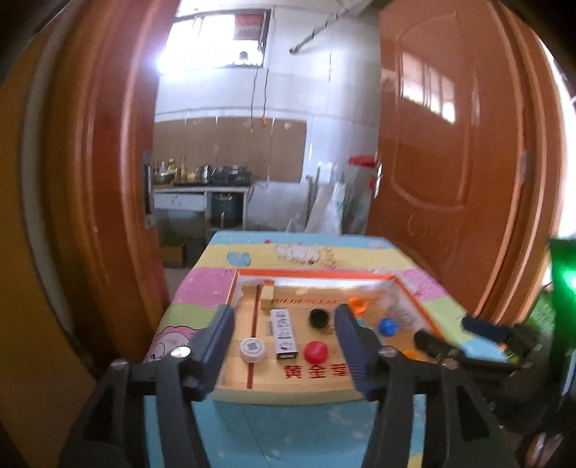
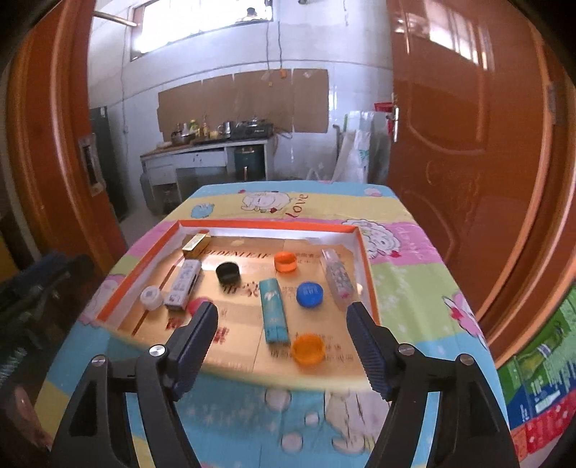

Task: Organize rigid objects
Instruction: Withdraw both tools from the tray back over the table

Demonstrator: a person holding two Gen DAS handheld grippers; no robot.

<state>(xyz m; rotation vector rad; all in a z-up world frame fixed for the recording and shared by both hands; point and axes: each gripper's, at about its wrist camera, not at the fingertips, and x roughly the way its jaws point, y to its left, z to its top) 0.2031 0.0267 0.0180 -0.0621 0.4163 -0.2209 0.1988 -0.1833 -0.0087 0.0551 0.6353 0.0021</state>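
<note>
Both claws, left claw (image 1: 284, 334) and right claw (image 2: 282, 324), gape empty; caps and boxes lie scattered in the orange-rimmed cardboard tray (image 2: 266, 225), teal box (image 2: 274, 311) at 12 o'clock: sorting seems unstarted.

Orange doors (image 2: 468, 118) frame a white-tiled kitchen wall (image 2: 360, 54), bright window (image 2: 201, 21) above the counter (image 2: 201, 153).

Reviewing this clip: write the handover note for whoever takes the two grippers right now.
Left gripper: open, empty, hovering at the shallow orange-rimmed cardboard tray's near edge.
Right gripper: open, empty, likewise.
In the tray, loose and unsorted: round black cap, blue cap, two orange caps, red cap, white cap, teal tube, white printed box, gold box, clear bottle.
Done: nothing visibly grouped.
Left: all the sorting.
</note>
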